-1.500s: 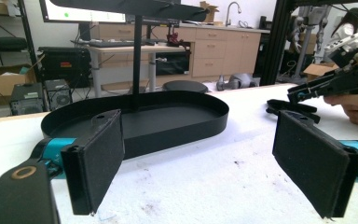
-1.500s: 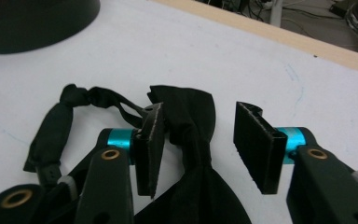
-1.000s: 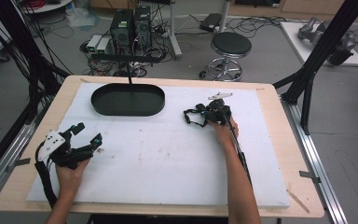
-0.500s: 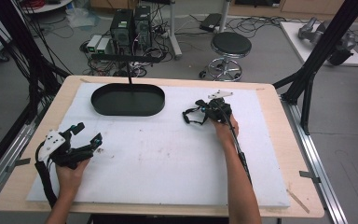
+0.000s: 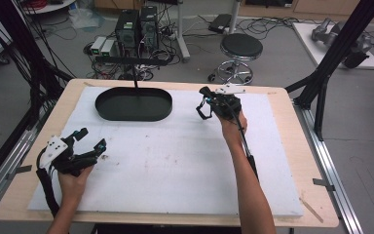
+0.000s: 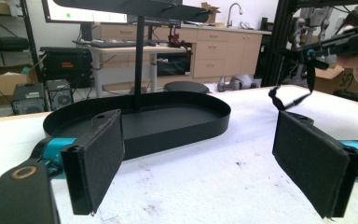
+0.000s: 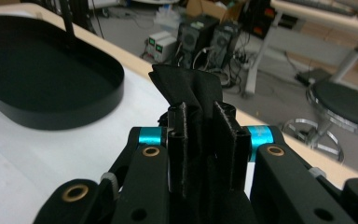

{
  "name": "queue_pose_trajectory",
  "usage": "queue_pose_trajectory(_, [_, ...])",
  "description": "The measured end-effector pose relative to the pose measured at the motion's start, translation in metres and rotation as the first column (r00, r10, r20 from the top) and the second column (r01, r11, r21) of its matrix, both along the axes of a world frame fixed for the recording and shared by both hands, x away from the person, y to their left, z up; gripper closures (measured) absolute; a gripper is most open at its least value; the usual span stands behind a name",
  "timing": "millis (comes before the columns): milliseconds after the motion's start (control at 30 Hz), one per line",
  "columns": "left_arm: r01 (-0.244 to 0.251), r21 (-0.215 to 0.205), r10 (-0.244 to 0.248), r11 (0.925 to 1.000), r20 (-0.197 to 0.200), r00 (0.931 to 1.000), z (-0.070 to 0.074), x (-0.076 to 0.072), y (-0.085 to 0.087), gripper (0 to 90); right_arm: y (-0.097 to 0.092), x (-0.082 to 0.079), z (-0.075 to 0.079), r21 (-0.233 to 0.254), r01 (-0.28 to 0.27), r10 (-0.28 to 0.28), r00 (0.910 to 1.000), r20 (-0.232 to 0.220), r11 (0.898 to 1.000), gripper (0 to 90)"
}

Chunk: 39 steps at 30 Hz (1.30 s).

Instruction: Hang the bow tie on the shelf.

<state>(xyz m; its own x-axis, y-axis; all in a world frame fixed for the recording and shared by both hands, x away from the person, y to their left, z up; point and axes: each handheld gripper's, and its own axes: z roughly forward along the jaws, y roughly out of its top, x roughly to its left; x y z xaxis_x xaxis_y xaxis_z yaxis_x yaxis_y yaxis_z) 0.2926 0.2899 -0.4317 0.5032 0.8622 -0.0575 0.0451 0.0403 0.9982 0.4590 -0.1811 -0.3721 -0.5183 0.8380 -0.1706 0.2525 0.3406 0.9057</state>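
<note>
My right gripper (image 5: 205,100) hangs above the far right part of the white board, shut on a black fabric strap (image 5: 202,111) whose loop dangles below it. In the right gripper view the folded black fabric (image 7: 186,81) sticks out past the closed jaws (image 7: 200,114). The left gripper view shows that strap (image 6: 279,95) hanging from the right gripper (image 6: 335,44) at its upper right. My left gripper (image 5: 91,139) rests at the board's near left, open with nothing between its pads (image 6: 200,154). A black oval tray (image 5: 112,114) lies at the far left.
A thin black post with a crossbar (image 5: 135,61) rises from the tray's (image 6: 182,130) far side. The white foam board (image 5: 175,161) covers most of the wooden table (image 5: 292,146). Computers, cables and a stool (image 5: 241,48) stand on the floor beyond.
My right gripper has risen off the board with the black strap in its jaws. The left gripper has stayed where it was.
</note>
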Motion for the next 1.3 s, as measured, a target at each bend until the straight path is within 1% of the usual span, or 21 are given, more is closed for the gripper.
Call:
queue_pose_trajectory(33, [0.000, 0.000, 0.000, 1.0000, 0.000, 1.0000, 0.000, 0.000, 0.000, 16.9, 0.002, 0.000, 0.003, -0.002, -0.006, 0.006, 0.9999, 0.014, 1.000, 76.0])
queue_pose_trajectory(67, [0.000, 0.001, 0.000, 1.0000, -0.001, 1.0000, 0.000, 0.000, 0.000, 16.9, 0.005, 0.000, 0.006, 0.008, -0.010, 0.010, 0.9997, 0.020, 1.000, 76.0])
queue_pose_trajectory(133, [0.000, 0.001, 0.000, 1.0000, -0.001, 1.0000, 0.000, 0.000, 0.000, 16.9, 0.011, 0.000, 0.011, 0.013, -0.017, 0.017, 0.9995, 0.028, 1.000, 76.0])
queue_pose_trajectory(167, [0.000, 0.001, 0.000, 1.0000, -0.002, 1.0000, 0.000, 0.000, 0.000, 16.9, 0.014, 0.000, 0.013, 0.015, -0.026, 0.025, 0.9986, 0.046, 1.000, 76.0])
queue_pose_trajectory(200, [-0.001, -0.001, 0.001, 1.0000, -0.001, 1.0000, 0.000, 0.000, 0.000, 16.9, 0.016, 0.000, 0.015, 0.028, -0.033, 0.031, 0.9981, 0.052, 0.999, 75.9])
queue_pose_trajectory(233, [0.000, -0.003, 0.000, 1.0000, -0.001, 1.0000, 0.000, 0.000, 0.000, 16.9, 0.019, 0.001, 0.017, 0.053, -0.048, 0.046, 0.9981, 0.040, 0.997, 76.0])
queue_pose_trajectory(267, [-0.001, -0.002, 0.001, 1.0000, -0.001, 1.0000, 0.000, 0.000, 0.001, 16.9, 0.022, 0.001, 0.019, 0.069, -0.059, 0.055, 0.9973, 0.049, 0.996, 76.0])
queue_pose_trajectory(300, [0.000, -0.002, 0.000, 1.0000, -0.002, 1.0000, 0.000, 0.000, 0.001, 16.9, 0.025, 0.000, 0.021, 0.072, -0.066, 0.062, 0.9966, 0.054, 0.995, 76.0])
queue_pose_trajectory(367, [0.000, -0.002, 0.000, 1.0000, -0.001, 1.0000, 0.000, 0.000, 0.001, 16.9, 0.033, 0.001, 0.026, 0.075, -0.100, 0.094, 0.9925, 0.079, 0.992, 76.0])
queue_pose_trajectory(433, [0.000, -0.002, 0.000, 1.0000, -0.001, 1.0000, 0.000, 0.000, 0.001, 16.9, 0.041, 0.001, 0.031, 0.073, -0.119, 0.112, 0.9893, 0.094, 0.990, 76.0])
queue_pose_trajectory(467, [0.000, -0.003, 0.000, 1.0000, -0.002, 1.0000, 0.000, 0.000, 0.000, 16.9, 0.045, 0.001, 0.032, 0.080, -0.130, 0.122, 0.9871, 0.104, 0.988, 75.9])
queue_pose_trajectory(600, [0.002, -0.004, -0.002, 1.0000, -0.003, 1.0000, 0.000, 0.000, 0.001, 17.0, 0.057, 0.005, 0.038, 0.085, -0.165, 0.155, 0.9810, 0.117, 0.983, 75.9])
queue_pose_trajectory(733, [0.001, -0.008, -0.001, 1.0000, 0.000, 1.0000, 0.000, 0.000, 0.001, 17.1, 0.068, 0.009, 0.042, 0.115, -0.215, 0.200, 0.9707, 0.134, 0.970, 75.9])
queue_pose_trajectory(800, [0.000, -0.011, 0.000, 0.9999, 0.000, 1.0000, 0.000, 0.000, 0.001, 17.1, 0.072, 0.011, 0.043, 0.111, -0.226, 0.210, 0.9676, 0.141, 0.968, 75.9])
queue_pose_trajectory(833, [0.002, -0.012, -0.002, 0.9999, -0.001, 1.0000, 0.000, 0.000, 0.002, 17.1, 0.074, 0.012, 0.044, 0.118, -0.232, 0.214, 0.9655, 0.148, 0.966, 75.9])
queue_pose_trajectory(867, [0.002, -0.011, -0.002, 0.9999, -0.001, 1.0000, 0.000, 0.000, 0.002, 17.1, 0.076, 0.012, 0.044, 0.130, -0.234, 0.215, 0.9656, 0.146, 0.963, 75.9])
queue_pose_trajectory(1067, [0.006, -0.009, -0.006, 0.9999, 0.001, 1.0000, 0.000, 0.001, 0.002, 17.1, 0.084, 0.017, 0.050, 0.151, -0.268, 0.241, 0.9546, 0.175, 0.952, 75.9])
queue_pose_trajectory(1100, [0.006, -0.015, -0.006, 0.9999, 0.002, 1.0000, 0.000, 0.001, 0.002, 17.2, 0.085, 0.018, 0.052, 0.155, -0.270, 0.242, 0.9538, 0.178, 0.950, 75.9])
queue_pose_trajectory(1233, [0.004, -0.014, -0.004, 0.9999, 0.001, 1.0000, 0.000, 0.001, 0.002, 17.2, 0.091, 0.024, 0.058, 0.174, -0.279, 0.246, 0.9506, 0.189, 0.944, 75.9])
queue_pose_trajectory(1300, [0.006, -0.014, -0.006, 0.9999, 0.000, 1.0000, 0.000, 0.001, 0.002, 17.2, 0.094, 0.027, 0.059, 0.173, -0.276, 0.242, 0.9508, 0.193, 0.945, 75.9])
